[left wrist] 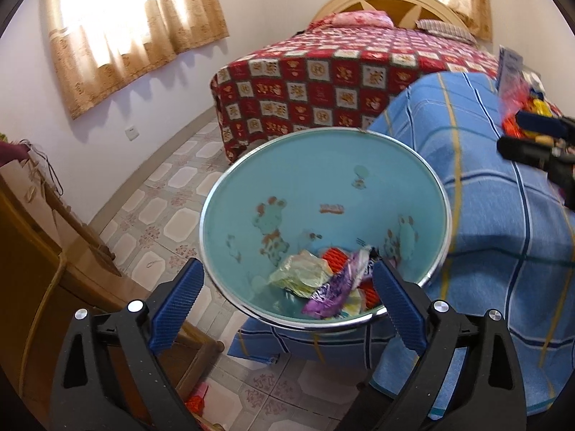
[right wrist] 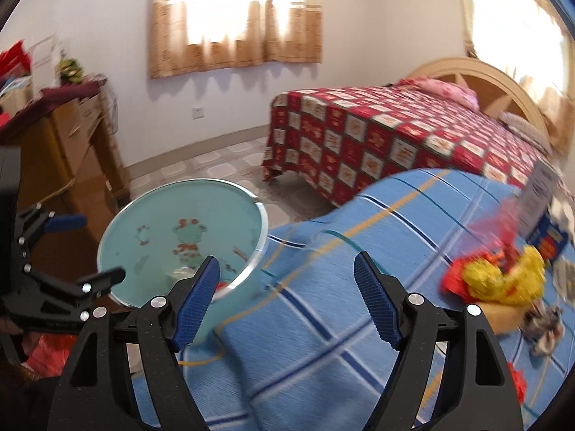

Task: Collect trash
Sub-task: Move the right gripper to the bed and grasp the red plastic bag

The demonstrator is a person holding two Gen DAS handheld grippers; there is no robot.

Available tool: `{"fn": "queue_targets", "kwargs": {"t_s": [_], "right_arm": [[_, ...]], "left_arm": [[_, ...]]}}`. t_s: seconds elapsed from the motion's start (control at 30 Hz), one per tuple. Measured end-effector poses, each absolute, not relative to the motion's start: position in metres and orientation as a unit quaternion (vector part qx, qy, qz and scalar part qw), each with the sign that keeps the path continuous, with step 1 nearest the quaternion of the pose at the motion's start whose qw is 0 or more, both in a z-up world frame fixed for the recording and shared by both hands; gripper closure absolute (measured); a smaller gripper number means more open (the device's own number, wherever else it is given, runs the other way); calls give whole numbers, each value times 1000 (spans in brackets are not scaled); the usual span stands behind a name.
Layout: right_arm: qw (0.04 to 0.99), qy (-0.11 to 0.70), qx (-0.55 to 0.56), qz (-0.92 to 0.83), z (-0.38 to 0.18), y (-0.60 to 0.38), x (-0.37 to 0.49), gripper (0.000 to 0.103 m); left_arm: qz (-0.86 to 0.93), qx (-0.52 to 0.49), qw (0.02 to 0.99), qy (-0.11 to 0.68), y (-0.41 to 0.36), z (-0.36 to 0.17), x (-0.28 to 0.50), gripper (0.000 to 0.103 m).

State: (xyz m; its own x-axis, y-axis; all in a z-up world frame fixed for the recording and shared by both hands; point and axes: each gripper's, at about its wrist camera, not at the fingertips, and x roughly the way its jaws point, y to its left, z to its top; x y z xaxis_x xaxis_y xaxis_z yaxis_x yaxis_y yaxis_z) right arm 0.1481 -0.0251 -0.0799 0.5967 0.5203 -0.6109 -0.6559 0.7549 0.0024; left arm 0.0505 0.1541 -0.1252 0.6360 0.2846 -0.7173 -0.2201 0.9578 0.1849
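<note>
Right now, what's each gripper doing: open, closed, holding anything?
Left gripper: open, empty, over the trash bin.
Right gripper: open, empty, above the blue blanket.

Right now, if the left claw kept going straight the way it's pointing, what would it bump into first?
Probably the crumpled wrappers inside the turquoise trash bin. The left claw is open and empty, aimed into the bin's mouth, though its near rim could catch first; depth is hard to judge.

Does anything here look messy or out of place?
Yes. Crumpled red and yellow wrappers still lie loose on the blue striped cloth, beside a blue box. Other wrappers are already in the teal bin. A red scrap lies on the tiled floor.
</note>
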Motion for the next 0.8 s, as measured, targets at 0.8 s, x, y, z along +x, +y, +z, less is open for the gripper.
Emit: {"fn": "queue_targets", "kwargs": {"t_s": [0.8], "right_arm": [[928,353,-42,113,-81,-212,151,27]], "left_arm": [[115,43,915,385,112,-119,87,6]]}}
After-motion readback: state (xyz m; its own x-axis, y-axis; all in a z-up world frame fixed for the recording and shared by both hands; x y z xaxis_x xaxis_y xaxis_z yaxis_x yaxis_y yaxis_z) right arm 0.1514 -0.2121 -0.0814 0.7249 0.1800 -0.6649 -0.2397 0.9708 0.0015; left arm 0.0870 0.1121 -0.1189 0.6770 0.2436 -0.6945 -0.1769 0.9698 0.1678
